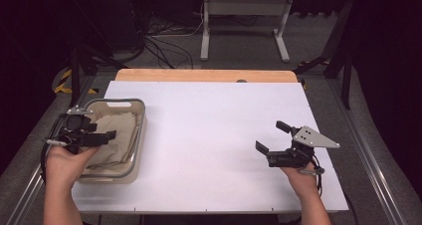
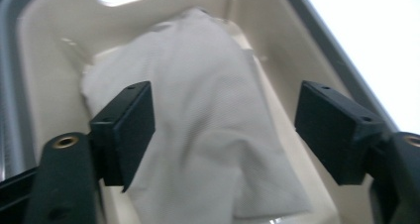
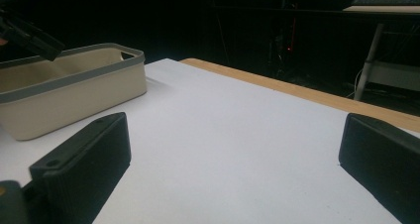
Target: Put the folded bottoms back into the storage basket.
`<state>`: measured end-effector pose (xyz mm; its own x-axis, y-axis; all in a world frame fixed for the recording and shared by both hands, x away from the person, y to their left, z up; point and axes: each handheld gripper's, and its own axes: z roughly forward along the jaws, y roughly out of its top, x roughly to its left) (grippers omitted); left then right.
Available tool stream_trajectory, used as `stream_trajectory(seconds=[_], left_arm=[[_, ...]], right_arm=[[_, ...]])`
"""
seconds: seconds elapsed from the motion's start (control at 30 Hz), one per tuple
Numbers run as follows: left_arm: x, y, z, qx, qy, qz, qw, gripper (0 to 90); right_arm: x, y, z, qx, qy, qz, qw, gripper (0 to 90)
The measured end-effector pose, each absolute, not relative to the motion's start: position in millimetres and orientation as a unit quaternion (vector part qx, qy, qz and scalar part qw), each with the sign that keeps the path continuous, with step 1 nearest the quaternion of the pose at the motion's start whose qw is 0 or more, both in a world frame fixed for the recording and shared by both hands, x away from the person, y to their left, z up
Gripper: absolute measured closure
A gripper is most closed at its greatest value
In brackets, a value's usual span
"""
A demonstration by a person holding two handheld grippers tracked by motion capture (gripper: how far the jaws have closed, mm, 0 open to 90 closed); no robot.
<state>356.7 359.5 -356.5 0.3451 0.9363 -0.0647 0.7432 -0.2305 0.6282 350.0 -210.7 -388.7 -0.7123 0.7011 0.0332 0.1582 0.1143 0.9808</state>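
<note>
Over at the left edge of the table [image 1: 209, 135], a beige bin [image 1: 139, 116] with a grey rim sits close to the near left corner, and a crumpled white cloth [image 2: 208, 120] lies inside it. The left gripper [image 1: 102, 137] hangs over the bin, pointing in above the cloth; its jaws stand apart on either side of the cloth without pressing on it. Near the table's right edge, well apart from the bin, the right gripper [image 1: 271, 138] is held just above the bare white top, its jaws spread wide with nothing between them.
</note>
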Motion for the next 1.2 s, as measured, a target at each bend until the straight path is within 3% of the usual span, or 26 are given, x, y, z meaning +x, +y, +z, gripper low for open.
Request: stream_trajectory(seconds=[0.07,0.1,0.13,0.23,0.33,0.5,0.63,1.03,1.2], left_arm=[[356.0,357.6,-355.2,0.771,0.543,0.16,0.292,27.8],[354.8,355.9,-354.3,0.774,0.537,0.16,0.294,35.5],[353.5,354.6,-353.6,0.777,0.533,0.159,0.294,35.5],[348.7,350.1,-351.7,0.793,0.517,0.136,0.292,49.1],[348.1,348.4,-353.0,0.8,0.518,0.115,0.28,45.2],[355.0,338.1,-370.8,0.834,0.506,0.082,0.204,47.1],[360.5,332.3,-380.0,0.843,0.503,0.066,0.182,45.0],[362.4,325.6,-390.4,0.853,0.503,0.037,0.131,48.6],[363.7,326.2,-394.1,0.856,0.499,0.036,0.131,56.4]], right_arm=[[349.9,-210.7,-388.6,0.302,0.71,0.593,0.229,0.3],[349.7,-211.0,-388.4,0.302,0.71,0.593,0.229,0.4],[349.7,-211.0,-388.4,0.302,0.71,0.593,0.229,0.4],[349.4,-211.3,-387.7,0.301,0.71,0.594,0.23,0.4],[348.9,-211.5,-387.2,0.3,0.709,0.595,0.23,0.4],[348.3,-211.1,-386.2,0.298,0.709,0.596,0.23,0.4],[348.3,-211.1,-386.1,0.298,0.709,0.596,0.23,0.4],[348.7,-211.4,-386.3,0.298,0.709,0.596,0.231,0.4],[348.6,-211.0,-386.3,0.298,0.71,0.595,0.231,0.4]])
